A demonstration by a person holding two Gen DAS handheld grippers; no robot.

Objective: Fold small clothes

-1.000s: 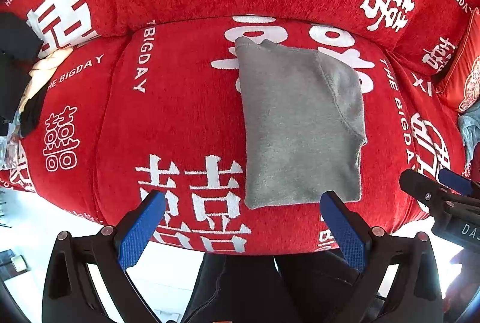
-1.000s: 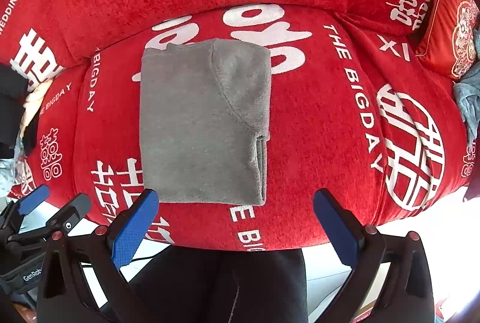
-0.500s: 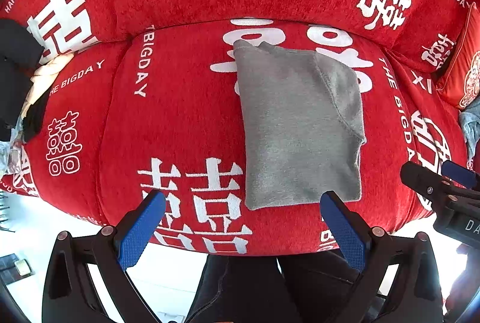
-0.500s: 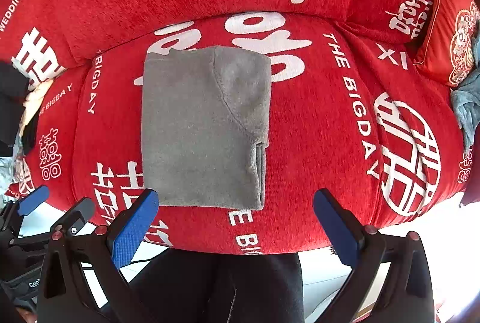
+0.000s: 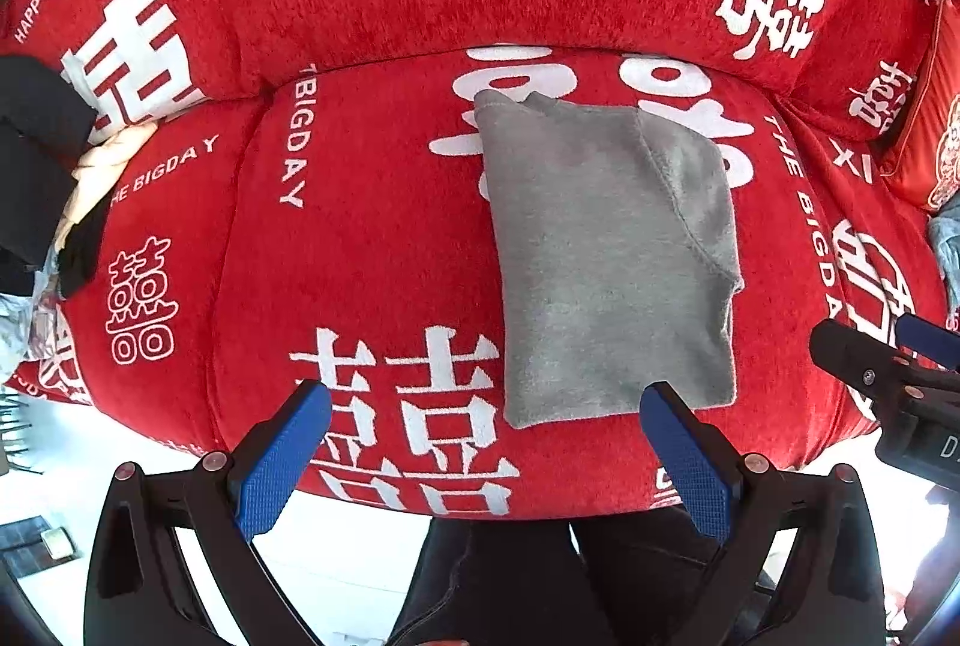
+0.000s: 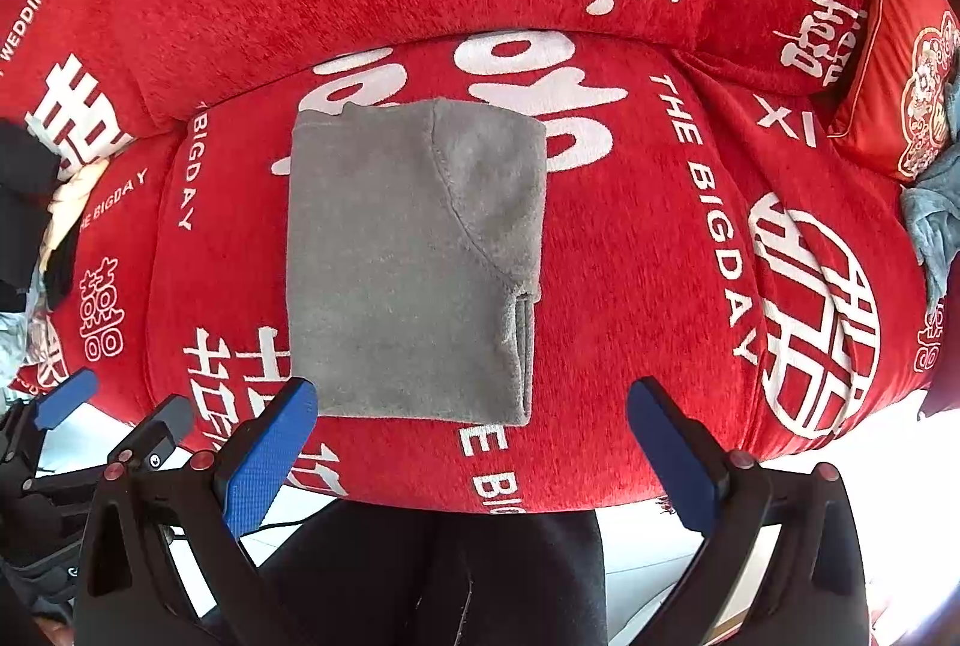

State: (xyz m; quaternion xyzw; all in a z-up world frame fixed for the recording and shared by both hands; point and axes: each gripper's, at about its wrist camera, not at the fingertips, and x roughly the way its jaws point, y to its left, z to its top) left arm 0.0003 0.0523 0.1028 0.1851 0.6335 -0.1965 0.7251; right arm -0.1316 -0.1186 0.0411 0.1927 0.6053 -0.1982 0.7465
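A folded grey garment (image 5: 606, 262) (image 6: 408, 268) lies flat in a neat rectangle on the red sofa seat (image 5: 360, 238) (image 6: 648, 238) printed with white characters. My left gripper (image 5: 486, 442) hovers open over the seat's front edge, its blue pads empty, just below the garment's near hem. My right gripper (image 6: 474, 436) is open too and holds nothing, at the front edge below the garment's near right corner. Each gripper shows at the side of the other's view: the right gripper (image 5: 888, 364) and the left gripper (image 6: 90, 424).
A pile of dark and cream clothes (image 5: 54, 190) (image 6: 36, 208) lies at the sofa's left end. A red cushion (image 6: 906, 94) and a blue-grey cloth (image 6: 936, 226) sit at the right end. A person's dark trousers (image 5: 510, 574) (image 6: 456, 574) show below the seat.
Both grippers have edged slightly back and up from the sofa, so the garment sits a little lower in each view. The garment has not moved.
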